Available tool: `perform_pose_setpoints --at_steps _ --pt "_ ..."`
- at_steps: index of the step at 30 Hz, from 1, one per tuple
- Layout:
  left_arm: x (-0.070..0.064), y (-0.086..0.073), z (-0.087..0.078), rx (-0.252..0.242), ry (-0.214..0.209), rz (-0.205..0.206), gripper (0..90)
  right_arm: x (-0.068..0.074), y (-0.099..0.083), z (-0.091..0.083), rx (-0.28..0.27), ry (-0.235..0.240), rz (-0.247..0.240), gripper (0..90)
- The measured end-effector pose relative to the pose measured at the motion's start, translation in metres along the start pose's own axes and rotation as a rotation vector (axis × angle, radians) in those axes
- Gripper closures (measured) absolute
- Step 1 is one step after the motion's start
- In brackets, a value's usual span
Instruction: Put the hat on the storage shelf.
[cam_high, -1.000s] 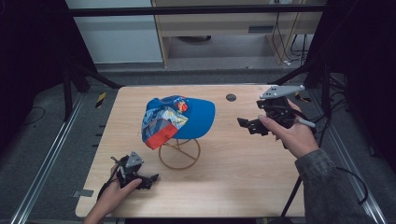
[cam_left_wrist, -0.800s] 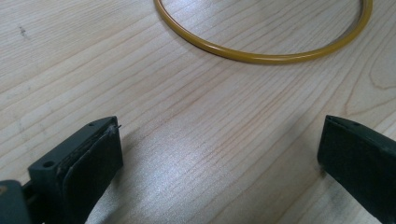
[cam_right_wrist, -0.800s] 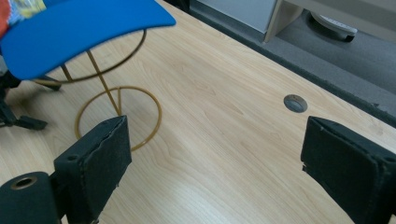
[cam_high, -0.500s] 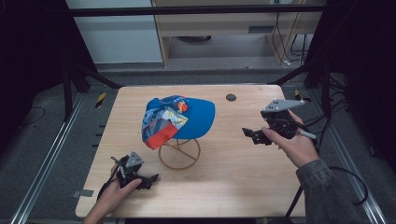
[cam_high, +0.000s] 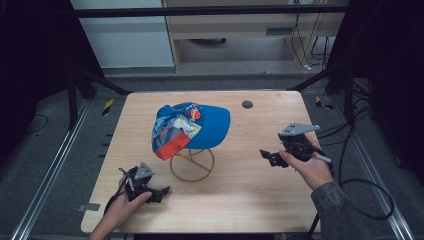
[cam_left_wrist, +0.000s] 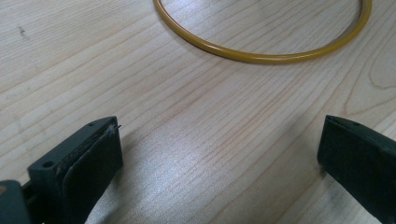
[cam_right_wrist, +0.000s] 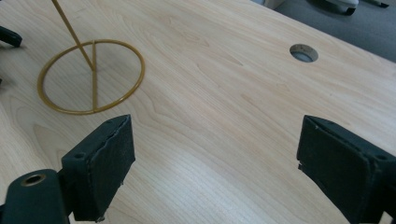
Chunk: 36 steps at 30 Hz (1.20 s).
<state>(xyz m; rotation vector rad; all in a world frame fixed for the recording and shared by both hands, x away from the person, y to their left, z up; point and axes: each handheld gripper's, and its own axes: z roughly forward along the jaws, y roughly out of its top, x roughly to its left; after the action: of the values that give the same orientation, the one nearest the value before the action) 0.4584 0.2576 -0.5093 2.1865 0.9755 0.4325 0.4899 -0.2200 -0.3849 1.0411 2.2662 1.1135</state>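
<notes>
Jaws are spread wide on both sides and holding nothing. The left gripper (cam_high: 162, 191) sits low at the near-left part of the table (cam_high: 250, 200), its pads (cam_left_wrist: 88, 158) just over bare wood with the stand's yellow base ring (cam_left_wrist: 261, 56) right ahead. The right gripper (cam_high: 267, 155) hangs off to the right, well apart from everything, pointed back toward the middle.

The cap (cam_high: 192, 127) is parked on top of the wire stand (cam_high: 192, 162) mid-table, blue with a printed panel, brim tipped down to the near-left.

My read: this looks like the approach stage, with neither gripper on the cap. The next move probably calls for the right gripper to swing in toward the blue crown side, maybe with the left one steadying the ring so the stand doesn't tip or slide.

Not much clutter. There's a cable hole (cam_right_wrist: 303, 52) in the tabletop toward the far side, out of the way. The main snag would be the thin stand post (cam_right_wrist: 74, 35) under the cap.
</notes>
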Motion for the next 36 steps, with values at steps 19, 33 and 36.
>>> perform_pose_setpoints --at_steps 19,33,36 --pt "0.0 0.0 0.0 0.0 0.0 0.0 0.0 0.0 -0.063 0.042 0.076 0.015 0.079 13.7" --pt "0.0 0.0 0.0 0.0 0.0 0.0 0.0 0.009 -0.082 0.076 0.089 0.018 0.124 12.8" --pt "0.0 0.0 0.0 0.0 0.0 -0.001 0.0 0.01 -0.083 0.079 0.088 0.02 0.13 12.6"
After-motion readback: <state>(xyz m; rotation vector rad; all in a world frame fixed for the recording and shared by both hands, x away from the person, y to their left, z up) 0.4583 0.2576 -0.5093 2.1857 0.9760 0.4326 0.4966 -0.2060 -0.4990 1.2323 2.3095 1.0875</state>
